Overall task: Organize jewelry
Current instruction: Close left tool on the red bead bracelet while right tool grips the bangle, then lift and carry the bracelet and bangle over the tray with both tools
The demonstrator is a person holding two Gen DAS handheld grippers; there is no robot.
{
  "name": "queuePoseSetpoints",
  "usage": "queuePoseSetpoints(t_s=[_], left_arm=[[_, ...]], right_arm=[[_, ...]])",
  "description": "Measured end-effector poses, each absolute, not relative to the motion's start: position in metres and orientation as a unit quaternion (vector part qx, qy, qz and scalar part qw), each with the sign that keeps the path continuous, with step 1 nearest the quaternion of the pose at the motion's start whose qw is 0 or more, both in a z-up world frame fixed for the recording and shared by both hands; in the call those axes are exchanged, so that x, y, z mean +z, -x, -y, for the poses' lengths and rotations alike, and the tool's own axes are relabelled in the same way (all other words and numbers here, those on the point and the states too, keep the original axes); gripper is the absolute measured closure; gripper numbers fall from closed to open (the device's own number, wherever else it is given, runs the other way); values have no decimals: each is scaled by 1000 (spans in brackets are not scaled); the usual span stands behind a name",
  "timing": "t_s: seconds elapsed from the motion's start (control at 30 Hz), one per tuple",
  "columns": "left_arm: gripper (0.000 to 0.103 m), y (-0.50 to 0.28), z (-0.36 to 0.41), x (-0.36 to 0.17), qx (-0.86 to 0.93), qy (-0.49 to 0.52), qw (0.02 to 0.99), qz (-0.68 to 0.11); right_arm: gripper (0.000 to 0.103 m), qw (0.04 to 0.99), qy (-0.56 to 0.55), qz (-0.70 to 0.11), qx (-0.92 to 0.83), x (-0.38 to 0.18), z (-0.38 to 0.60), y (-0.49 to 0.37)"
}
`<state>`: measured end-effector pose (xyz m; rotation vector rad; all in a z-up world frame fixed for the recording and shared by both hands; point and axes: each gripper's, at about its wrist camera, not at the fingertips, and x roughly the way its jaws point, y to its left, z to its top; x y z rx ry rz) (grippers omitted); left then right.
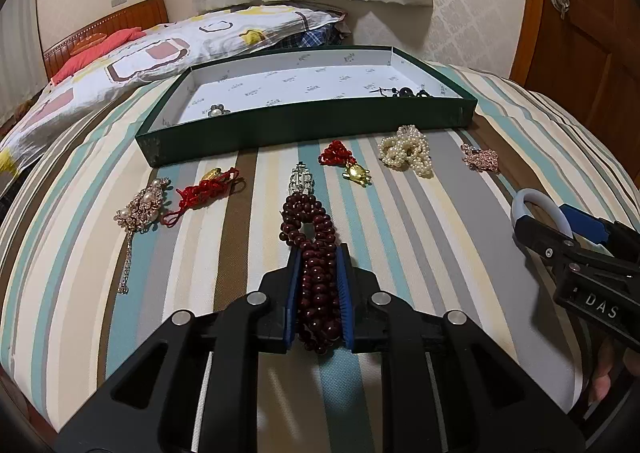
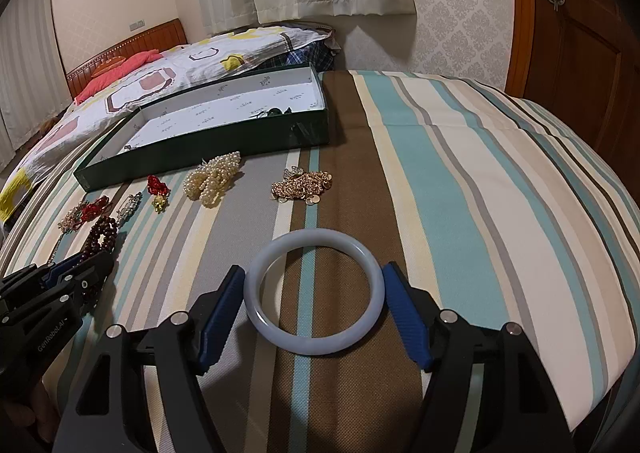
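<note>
Left wrist view: the left gripper (image 1: pixel 318 253) is seen clamped on a dark red bead string (image 1: pixel 314 253), which is squeezed between its blue pads on the striped bed cover (image 1: pixel 460 253). Straight ahead of it, a green tray (image 1: pixel 304 125) is laid on the bed, with more jewelry spread just in front of the tray. Right wrist view: the right gripper (image 2: pixel 314 289) is held apart around a pale bangle (image 2: pixel 314 345); whether its pads touch the bangle cannot be told. A pearl bundle (image 2: pixel 212 179) is seen further ahead.
</note>
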<state>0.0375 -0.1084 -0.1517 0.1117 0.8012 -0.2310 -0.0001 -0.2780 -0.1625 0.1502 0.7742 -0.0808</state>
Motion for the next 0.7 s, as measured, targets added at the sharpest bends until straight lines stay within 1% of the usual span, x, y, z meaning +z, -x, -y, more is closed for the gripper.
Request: queuePoseSetpoints(t_s=[0.7], left_arm=[[87,-37,95,-145,-109,-44,915,-387]], right_arm=[[34,923,-70,-377,-31,-159,271,-1]])
